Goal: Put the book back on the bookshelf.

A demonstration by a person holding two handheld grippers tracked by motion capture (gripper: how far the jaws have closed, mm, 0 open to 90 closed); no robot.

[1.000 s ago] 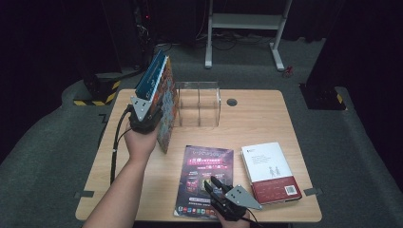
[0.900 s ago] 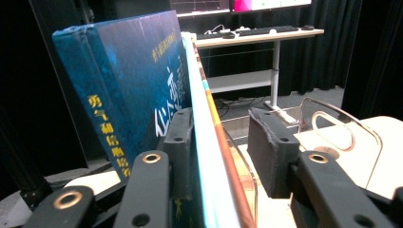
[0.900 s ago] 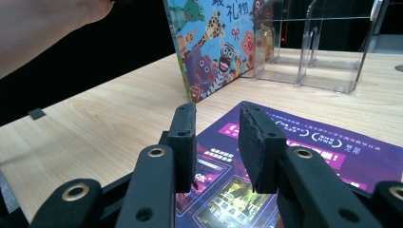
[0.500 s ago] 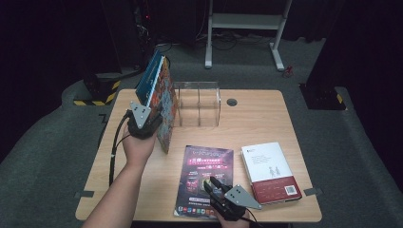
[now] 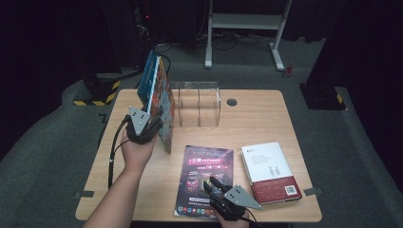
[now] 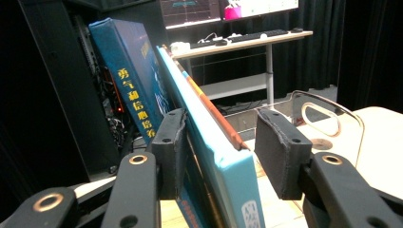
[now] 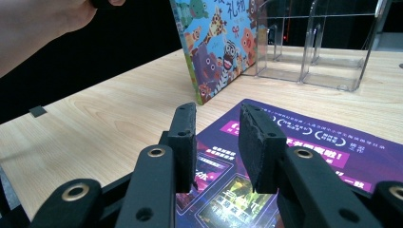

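A colourful picture book [image 5: 165,114] stands on edge at the table's left, leaning on a taller blue book [image 5: 147,78] behind it. My left gripper [image 5: 153,119] straddles the picture book's [image 6: 223,161] near edge. Its jaws have just been opening: the left pad lies against the cover, while the right pad [image 6: 280,152] stands clear of it. My right gripper [image 5: 212,183] hovers low over a purple magazine [image 5: 205,164], open, with nothing between its pads [image 7: 256,142]. From there I also see the picture book [image 7: 216,42].
A clear acrylic rack [image 5: 199,103] with dividers stands just right of the books, at the table's back. A white book with a red band [image 5: 268,171] lies flat at the front right. Bare wood [image 5: 266,114] spreads across the back right.
My left gripper has slipped slightly back toward the person along the picture book's edge, and its jaws stand wider. The right gripper has not moved.
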